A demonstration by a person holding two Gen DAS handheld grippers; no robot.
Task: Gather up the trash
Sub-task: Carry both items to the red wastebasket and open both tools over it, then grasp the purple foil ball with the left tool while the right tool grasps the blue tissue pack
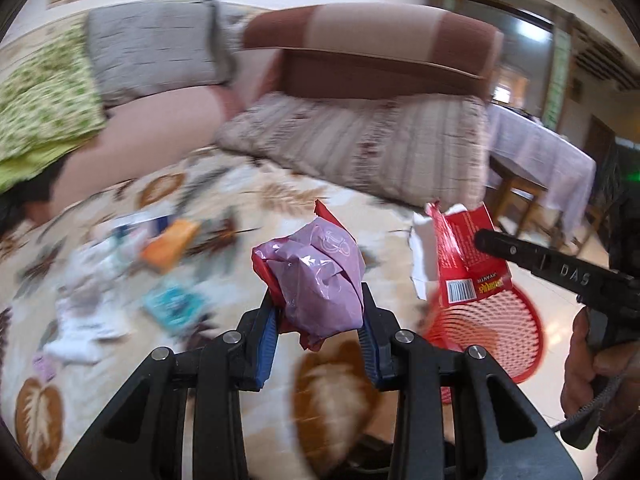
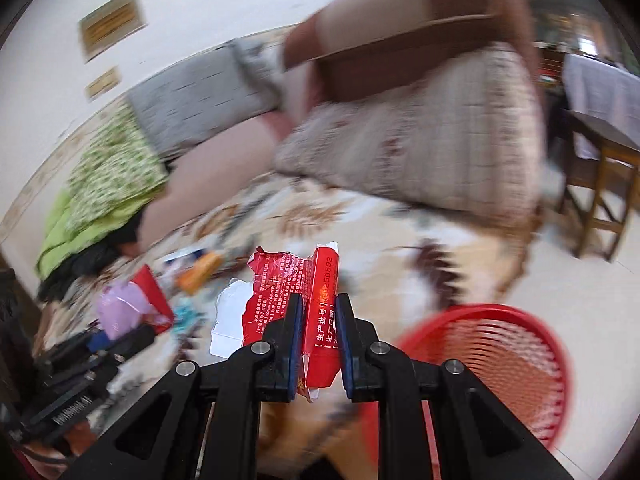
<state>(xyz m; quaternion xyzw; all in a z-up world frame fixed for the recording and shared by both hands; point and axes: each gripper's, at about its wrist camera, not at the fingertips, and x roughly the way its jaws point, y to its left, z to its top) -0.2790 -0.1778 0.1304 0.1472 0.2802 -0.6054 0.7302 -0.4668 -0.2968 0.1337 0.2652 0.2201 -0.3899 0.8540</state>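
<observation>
The left hand-held gripper (image 1: pixel 320 304) is pinching a crumpled lilac plastic bag with a red wrapper bunched inside it (image 1: pixel 316 276); the bundle bulges above the blue-padded fingers (image 1: pixel 266 332) and a red corner hangs below them. The right hand-held gripper (image 2: pixel 319 340) is pressed onto a torn red cardboard packet with white inner flaps (image 2: pixel 296 296), gripped through a narrow folded edge while most of the packet stands free above the fingertips. In the left view that packet hangs just over the near rim of the round red plastic mesh basket (image 1: pixel 492 332), which stands on the pale floor beside the leaf-patterned carpet (image 1: pixel 224 196); the lilac bundle is left of the basket, over the carpet, not yet above the opening. Both views are smeared with motion blur, so I judge the arms are moving fast. The risks follow from that: the slippery plastic bundle could squeeze out of the left grip, and its inner red wrapper could drop free; the torn packet could rip or swing at its thin edge; a release too soon at the rim would put either piece on the floor. More litter (image 1: pixel 172 244), an orange packet and white and teal scraps, lies on the carpet well left of the basket, in front of the brown sofa (image 1: pixel 360 40).
</observation>
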